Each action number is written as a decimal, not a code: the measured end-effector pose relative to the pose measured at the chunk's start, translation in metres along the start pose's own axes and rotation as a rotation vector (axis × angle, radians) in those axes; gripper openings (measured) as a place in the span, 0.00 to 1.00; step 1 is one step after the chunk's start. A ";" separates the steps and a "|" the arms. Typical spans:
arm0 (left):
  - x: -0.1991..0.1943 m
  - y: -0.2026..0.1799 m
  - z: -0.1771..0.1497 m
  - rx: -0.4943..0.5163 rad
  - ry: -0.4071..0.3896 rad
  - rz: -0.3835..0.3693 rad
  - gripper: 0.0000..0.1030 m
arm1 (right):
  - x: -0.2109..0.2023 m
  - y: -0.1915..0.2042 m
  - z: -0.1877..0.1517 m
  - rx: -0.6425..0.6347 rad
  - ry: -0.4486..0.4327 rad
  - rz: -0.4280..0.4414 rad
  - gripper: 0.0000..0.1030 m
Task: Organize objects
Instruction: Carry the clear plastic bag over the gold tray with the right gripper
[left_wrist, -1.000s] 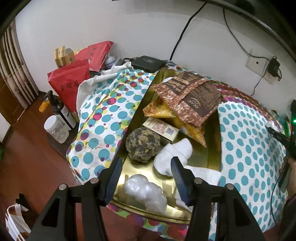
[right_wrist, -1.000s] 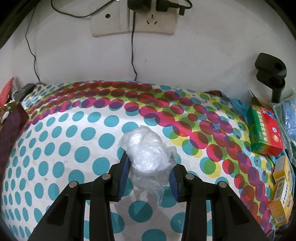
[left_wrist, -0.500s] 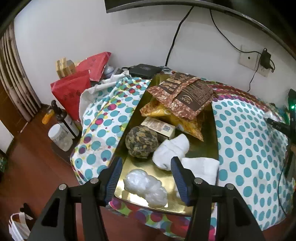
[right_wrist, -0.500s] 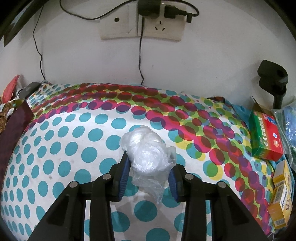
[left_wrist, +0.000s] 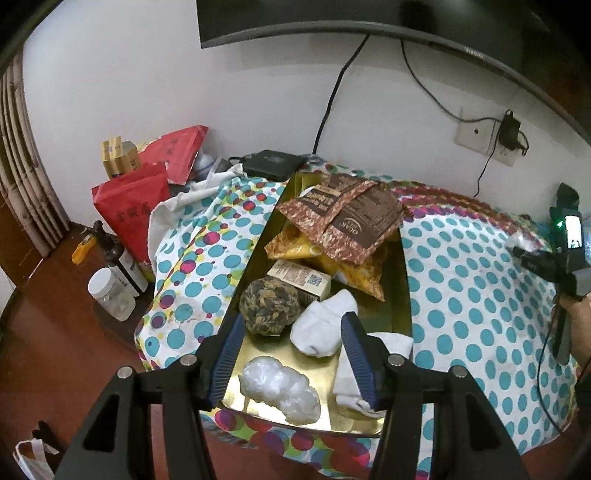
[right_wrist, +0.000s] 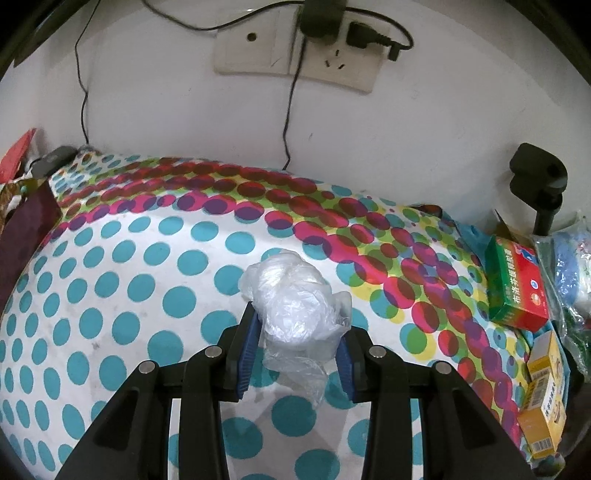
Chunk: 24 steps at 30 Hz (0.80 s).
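Right tool (right_wrist: 295, 347) pinching crumpled clear plastic bag (right_wrist: 291, 299) above polka-dot desk cloth (right_wrist: 122, 280). Left tool (left_wrist: 288, 354) spread, empty, over gold tray (left_wrist: 399, 302). Only left view shows brown "OCAK" packet (left_wrist: 354, 221) at tray's 12 o'clock; only right view shows green-red box (right_wrist: 515, 284) at 3 o'clock.

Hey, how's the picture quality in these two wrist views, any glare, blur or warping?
Left wrist: sharp, strong fisheye bend at the edges, glare on the gold tray. Right wrist: sharp, dotted cloth bulges from distortion, soft sheen on the plastic wad, dark corners.
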<state>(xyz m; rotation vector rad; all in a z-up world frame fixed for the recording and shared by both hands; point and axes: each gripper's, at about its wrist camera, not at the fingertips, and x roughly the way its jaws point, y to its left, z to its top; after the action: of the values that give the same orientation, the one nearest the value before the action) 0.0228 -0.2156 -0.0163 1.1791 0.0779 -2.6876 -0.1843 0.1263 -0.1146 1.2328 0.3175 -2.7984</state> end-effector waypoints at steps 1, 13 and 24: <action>-0.002 0.002 -0.001 -0.010 -0.002 -0.008 0.54 | -0.002 0.002 0.000 -0.009 -0.002 -0.003 0.34; -0.023 0.031 -0.010 -0.085 -0.031 -0.021 0.54 | -0.094 0.068 0.034 -0.092 -0.148 0.157 0.35; -0.039 0.068 -0.020 -0.143 -0.042 0.043 0.54 | -0.157 0.186 0.019 -0.206 -0.103 0.469 0.35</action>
<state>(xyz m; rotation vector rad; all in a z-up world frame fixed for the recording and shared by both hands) 0.0766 -0.2727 0.0007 1.0687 0.2320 -2.6194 -0.0651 -0.0625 -0.0168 0.9640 0.2607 -2.3509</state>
